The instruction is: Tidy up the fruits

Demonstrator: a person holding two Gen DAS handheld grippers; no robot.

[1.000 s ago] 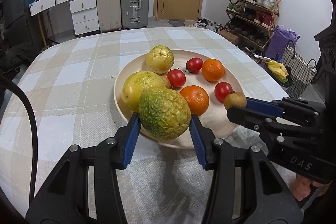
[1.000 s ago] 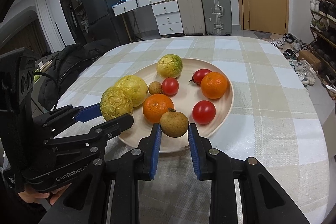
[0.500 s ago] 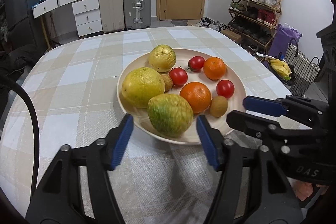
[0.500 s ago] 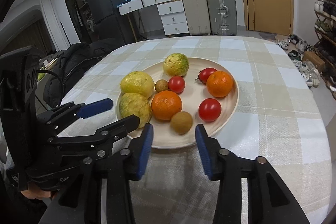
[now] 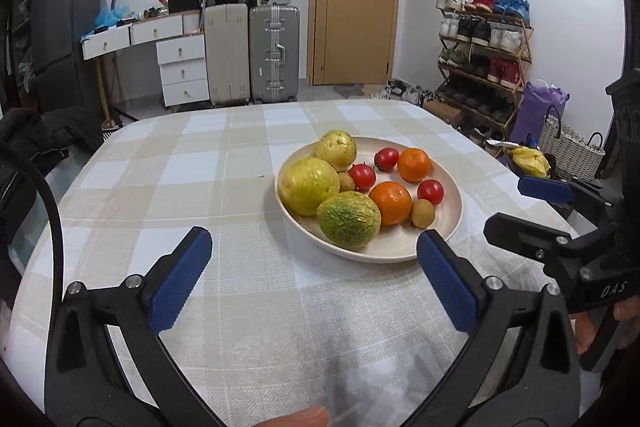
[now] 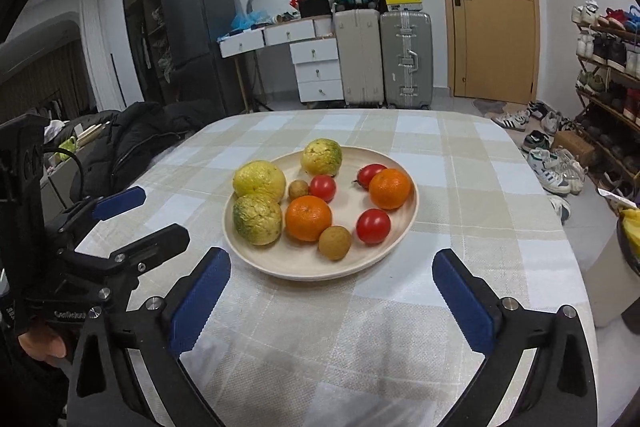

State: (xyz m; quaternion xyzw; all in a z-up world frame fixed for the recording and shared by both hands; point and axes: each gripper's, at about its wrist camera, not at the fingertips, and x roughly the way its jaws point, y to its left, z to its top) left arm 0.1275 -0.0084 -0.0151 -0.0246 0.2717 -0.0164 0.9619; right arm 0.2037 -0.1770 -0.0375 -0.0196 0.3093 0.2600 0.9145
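A cream plate (image 5: 448, 227) on the checked tablecloth holds several fruits. A bumpy green-yellow fruit (image 5: 349, 219) lies at its near edge, and a small brown fruit (image 5: 423, 213) sits beside an orange (image 5: 390, 203). My left gripper (image 5: 312, 247) hangs just short of the plate, its jaws opening wide with nothing between them. In the right wrist view my right gripper (image 6: 331, 263) also stands back from the plate (image 6: 320, 273), jaws opening and empty, with the brown fruit (image 6: 335, 242) and the green fruit (image 6: 257, 219) resting ahead of it.
Two yellow fruits (image 5: 308, 185), three tomatoes (image 5: 362, 177) and a second orange (image 5: 414, 165) share the plate. A black jacket (image 6: 132, 143) lies off the table's left side. Suitcases (image 5: 274, 55) and a shoe rack (image 5: 484, 67) stand far behind.
The left gripper let go of the green fruit and the right let go of the small brown fruit, both now on the plate. Both grippers opened wide and drew back.
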